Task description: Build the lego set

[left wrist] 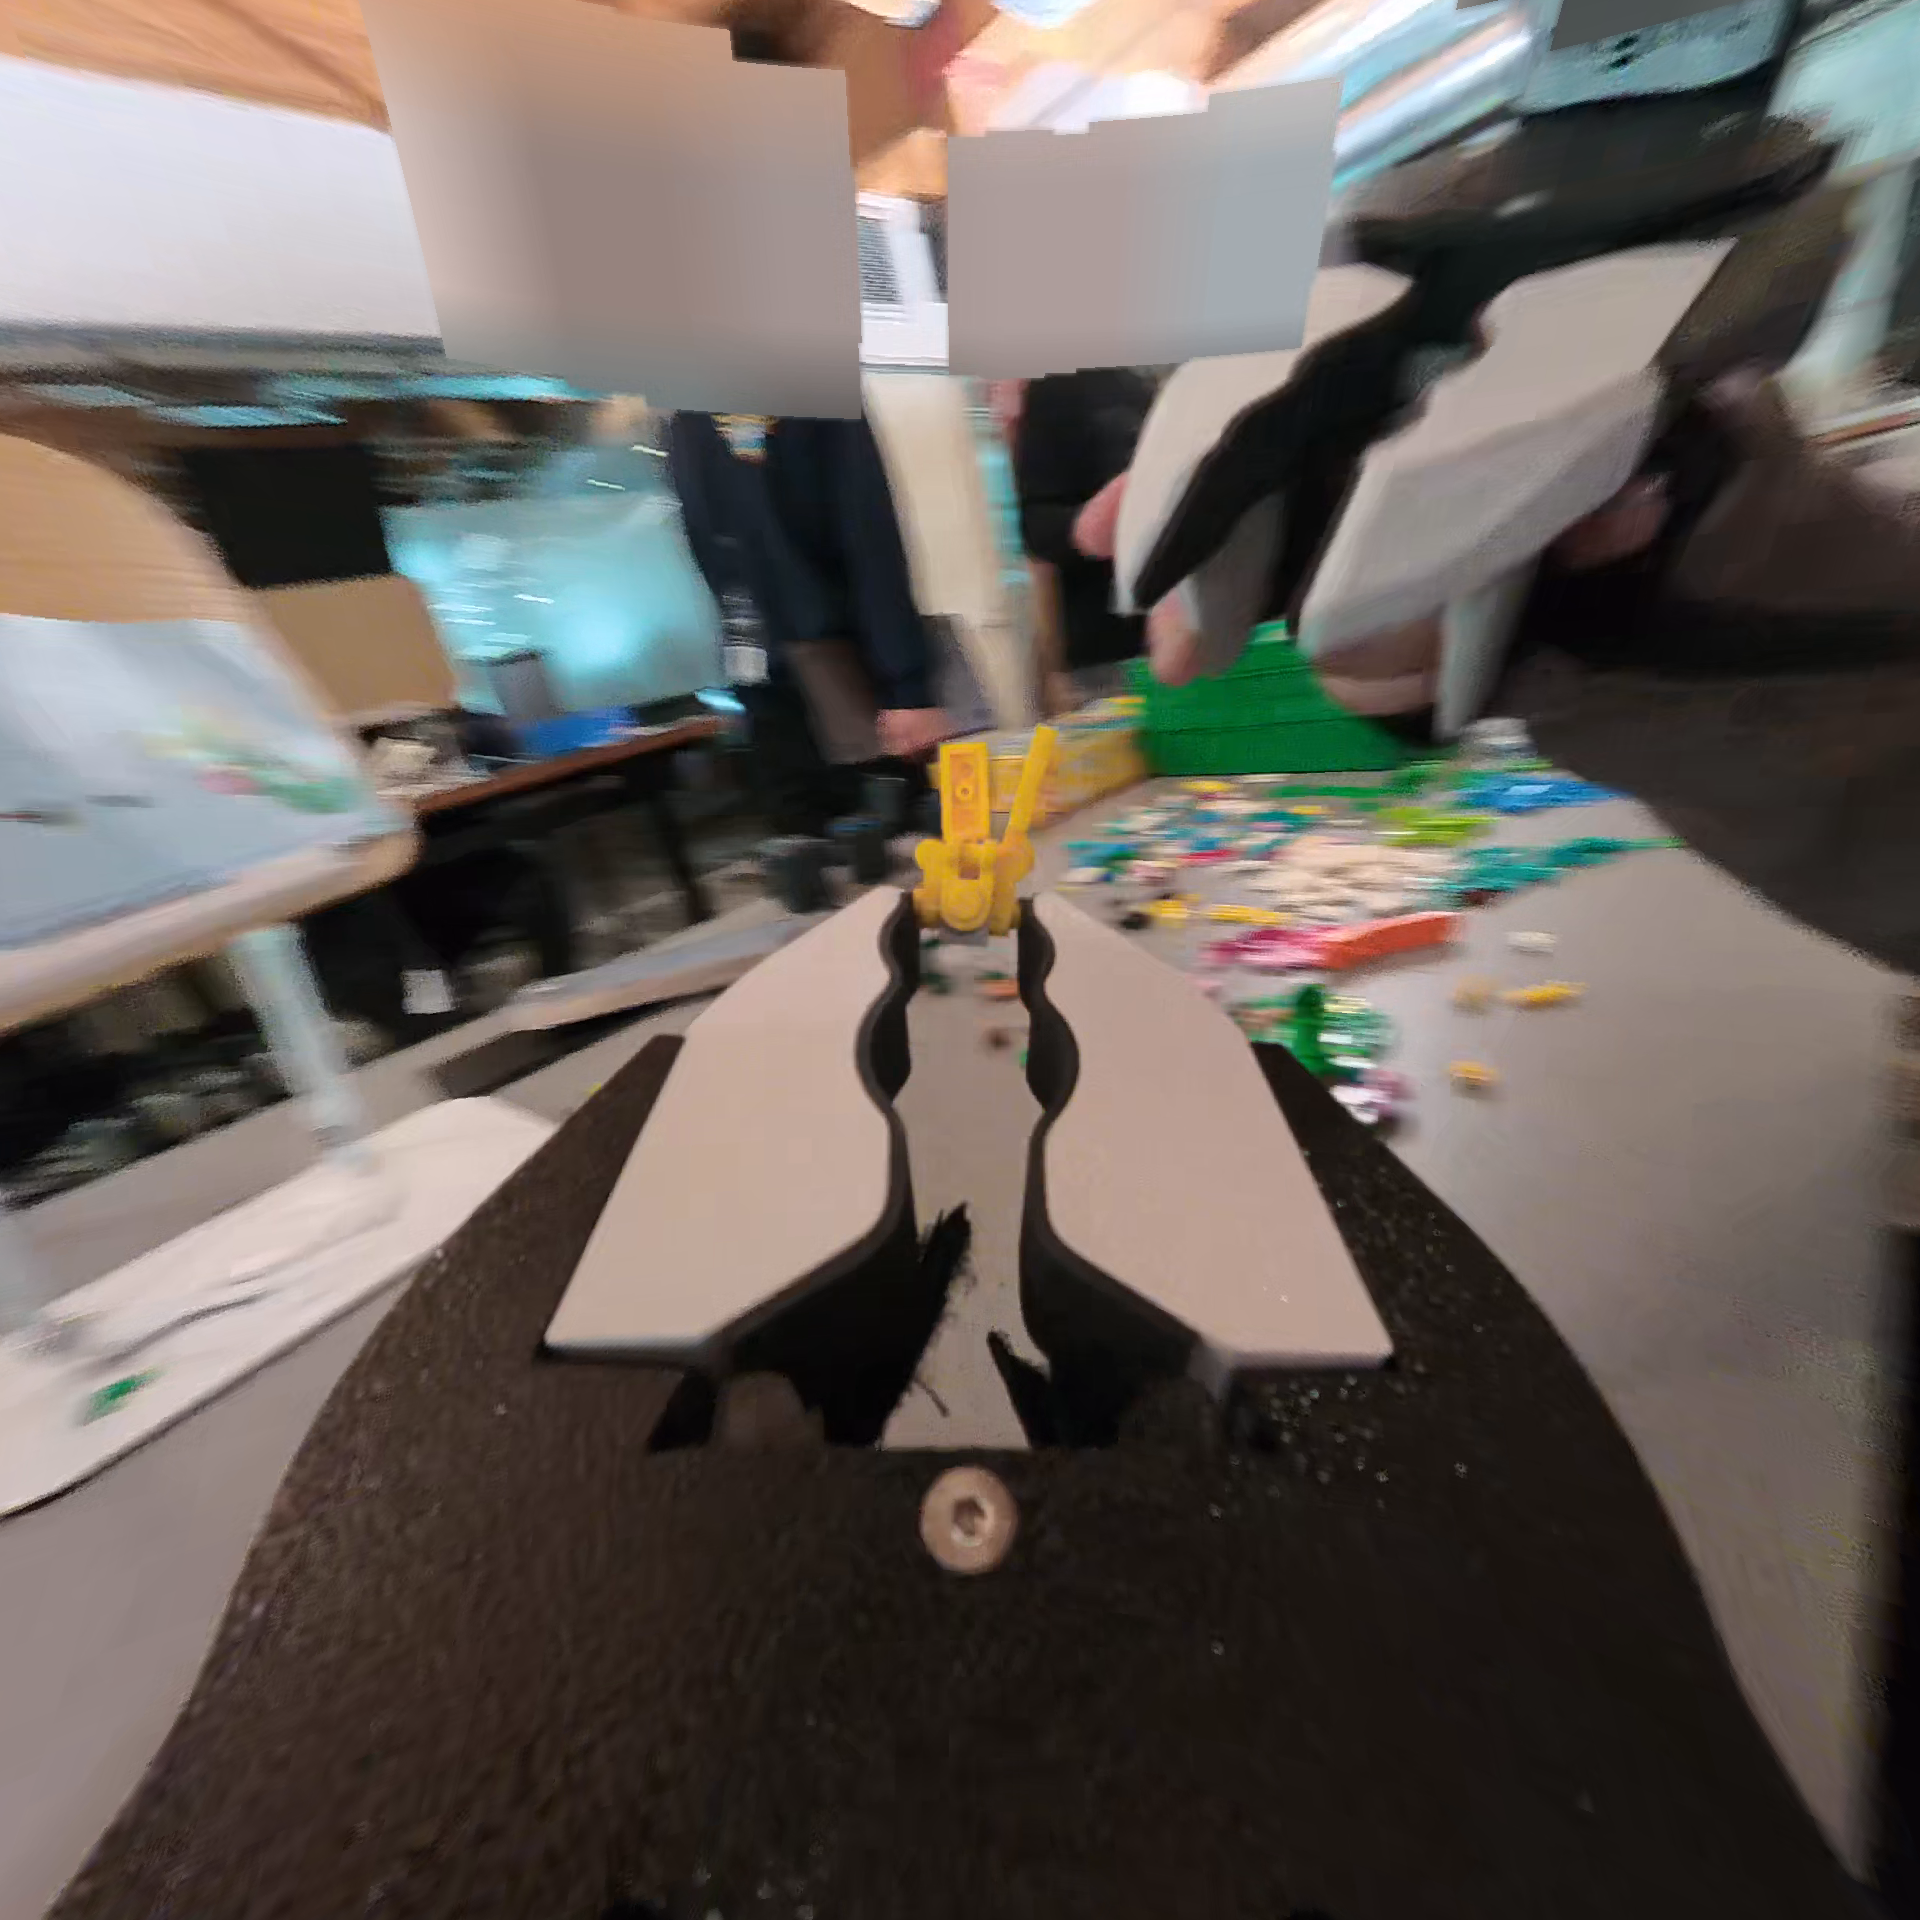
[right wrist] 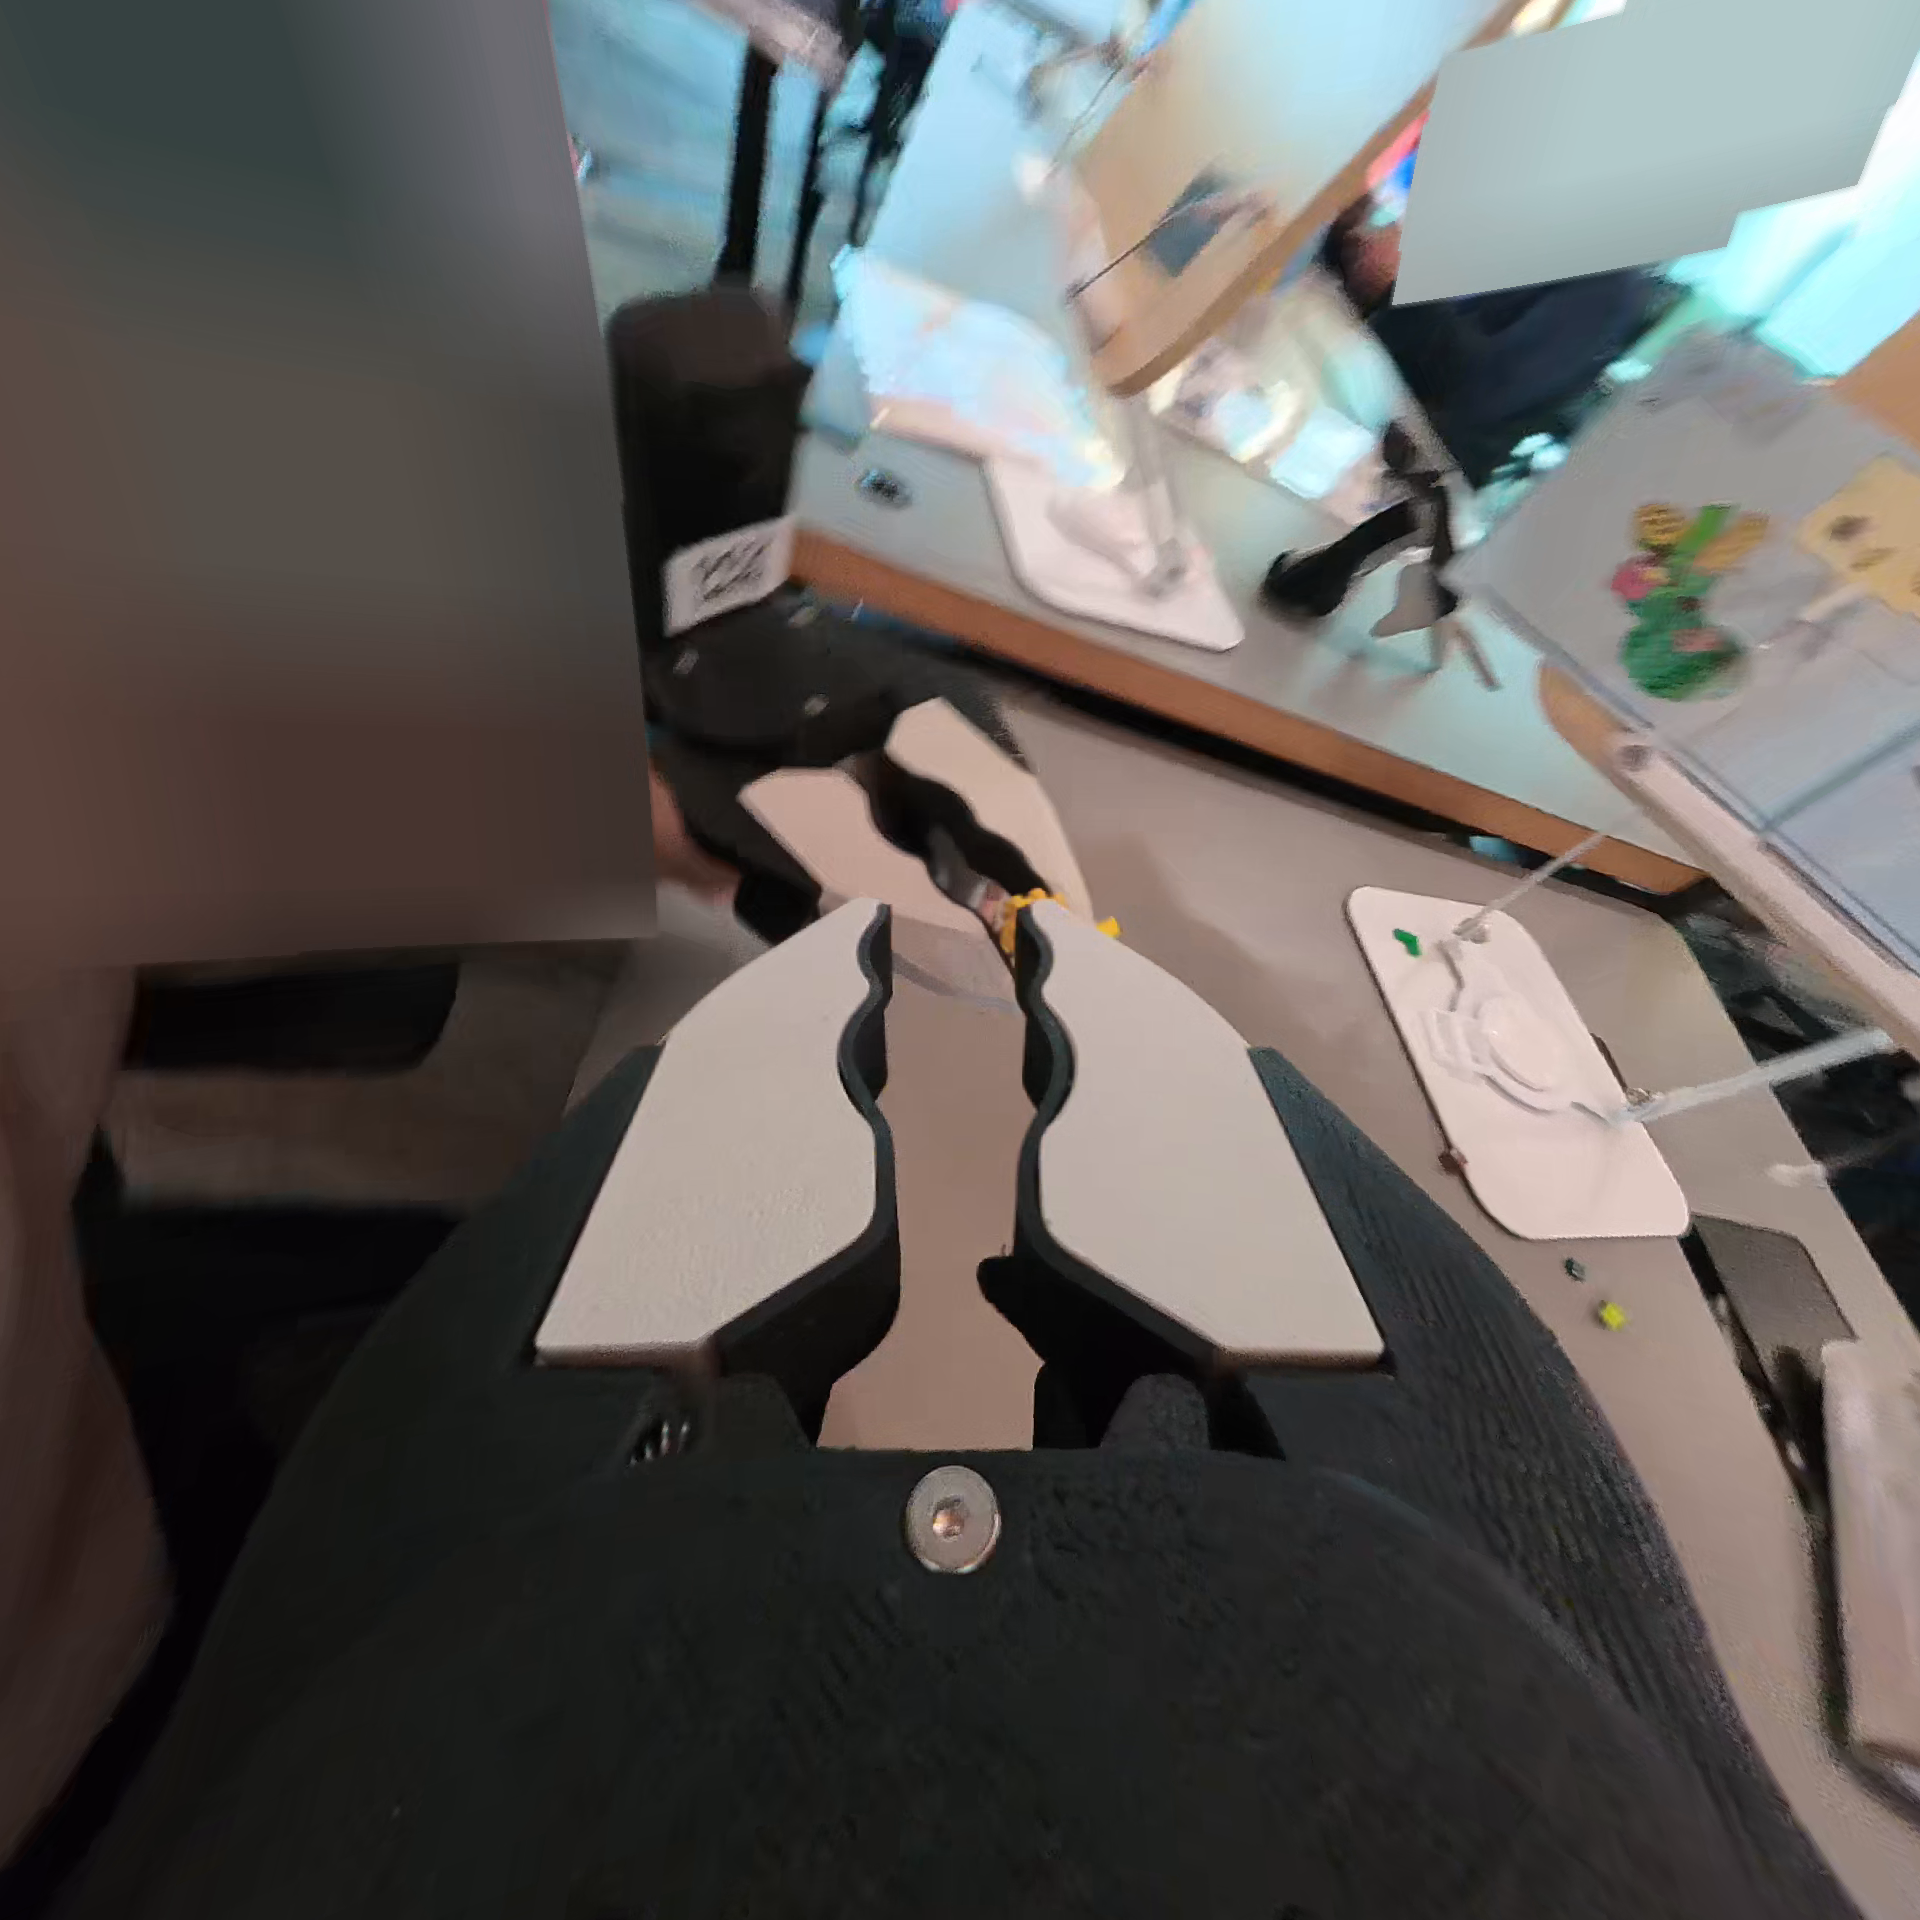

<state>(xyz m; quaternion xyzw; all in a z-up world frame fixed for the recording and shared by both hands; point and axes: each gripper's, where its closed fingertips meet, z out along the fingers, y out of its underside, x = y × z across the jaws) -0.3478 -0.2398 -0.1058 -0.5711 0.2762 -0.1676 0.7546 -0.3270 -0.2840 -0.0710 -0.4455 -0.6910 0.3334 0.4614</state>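
Observation:
My left gripper [left wrist: 968, 920] is shut on a small yellow lego assembly [left wrist: 977, 873] with two thin yellow plates sticking up from it in a V. It holds the assembly by its base, above the grey table [left wrist: 1558, 1195]. My right gripper [left wrist: 1236, 613] hangs in the air at the upper right of the left wrist view, jaws slightly apart and empty. In the right wrist view the right gripper [right wrist: 951, 925] is narrowly open with nothing between its fingers. The left gripper [right wrist: 914, 821] lies just beyond it, with a bit of the yellow assembly [right wrist: 1023, 914] showing.
Many loose coloured lego pieces [left wrist: 1351, 873] lie scattered on the table's right, with an orange piece [left wrist: 1382, 935] and a green box [left wrist: 1268, 707] behind. An instruction booklet [right wrist: 1683, 603] rests on a stand with a white base [right wrist: 1517, 1060]. People stand in the background. The gap from one gripper's tips to the other's is roughly 6 cm.

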